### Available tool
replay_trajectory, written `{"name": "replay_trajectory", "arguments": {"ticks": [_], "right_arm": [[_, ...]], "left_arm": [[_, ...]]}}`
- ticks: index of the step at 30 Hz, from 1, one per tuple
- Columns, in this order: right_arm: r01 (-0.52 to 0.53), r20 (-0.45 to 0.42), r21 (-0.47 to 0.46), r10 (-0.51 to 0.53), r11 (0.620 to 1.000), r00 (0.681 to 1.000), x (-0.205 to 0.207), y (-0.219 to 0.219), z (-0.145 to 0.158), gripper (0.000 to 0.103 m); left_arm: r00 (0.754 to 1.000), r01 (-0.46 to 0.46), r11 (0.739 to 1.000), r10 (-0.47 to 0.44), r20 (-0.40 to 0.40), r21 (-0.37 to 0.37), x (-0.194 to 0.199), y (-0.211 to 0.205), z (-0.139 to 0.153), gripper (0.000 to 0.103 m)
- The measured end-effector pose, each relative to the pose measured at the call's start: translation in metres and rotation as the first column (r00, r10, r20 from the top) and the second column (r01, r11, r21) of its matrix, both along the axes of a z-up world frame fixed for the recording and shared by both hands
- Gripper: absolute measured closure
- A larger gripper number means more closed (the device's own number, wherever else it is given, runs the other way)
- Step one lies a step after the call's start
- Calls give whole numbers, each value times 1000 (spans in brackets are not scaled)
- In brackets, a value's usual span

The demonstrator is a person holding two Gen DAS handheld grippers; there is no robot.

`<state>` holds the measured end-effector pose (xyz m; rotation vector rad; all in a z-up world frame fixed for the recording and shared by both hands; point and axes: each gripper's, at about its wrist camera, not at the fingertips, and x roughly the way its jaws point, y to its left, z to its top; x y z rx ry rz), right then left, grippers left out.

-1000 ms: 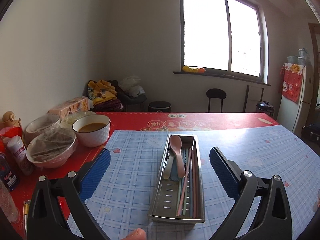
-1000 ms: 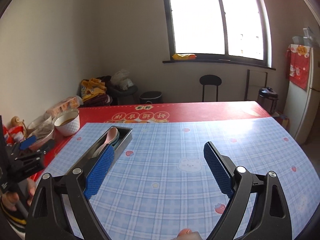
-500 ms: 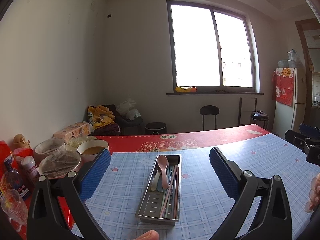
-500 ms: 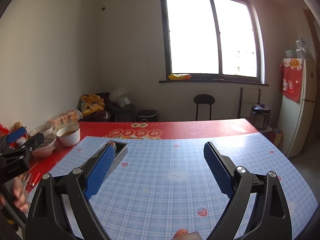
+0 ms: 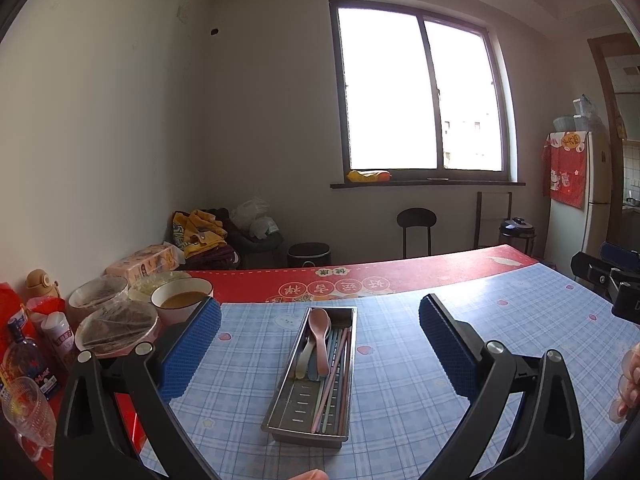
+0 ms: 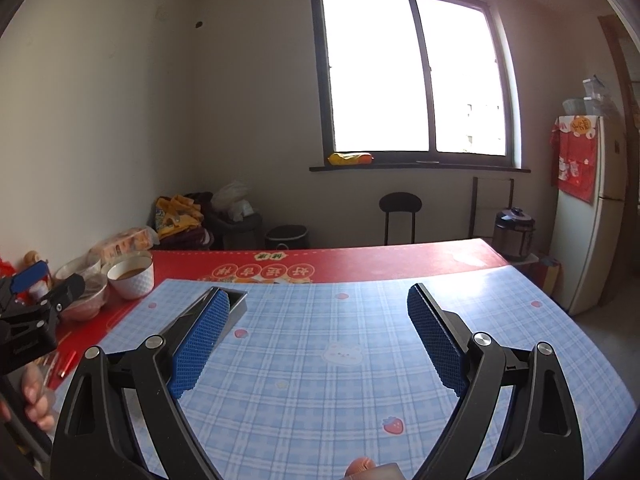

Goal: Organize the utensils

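Since a moment ago I have drawn both grippers back and up: the tray (image 5: pixel 312 376) sits smaller and farther off in the left view, and more wall and window show. The left gripper (image 5: pixel 320 344) is released, its blue pads spread wide, holding nothing, hovering above the bench (image 5: pixel 500 320) with the tray between the fingers in view. The right gripper (image 6: pixel 318 332) is likewise released and empty, over the blue checked cloth. The tray lies on the bench, long axis running away from me, near end slightly right of centre. Inside, the pink spoon (image 5: pixel 319 334) lies lengthwise, bowl at the far end, handle toward me; chopsticks (image 5: pixel 334 380) lie beside it along the same axis. In the right view only the tray's far corner (image 6: pixel 236 300) shows behind the left pad. Bowls (image 5: pixel 182 300) stand left of the tray.
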<state>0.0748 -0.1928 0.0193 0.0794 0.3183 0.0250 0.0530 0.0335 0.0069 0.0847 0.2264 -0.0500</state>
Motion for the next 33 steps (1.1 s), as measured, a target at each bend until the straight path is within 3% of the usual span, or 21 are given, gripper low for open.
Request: {"name": "replay_trajectory", "arguments": {"ticks": [33], "right_arm": [[31, 0, -11, -31, 999, 1000, 3, 1, -3, 15]], "left_arm": [[999, 13, 1000, -13, -38, 4, 4, -2, -3, 6]]}}
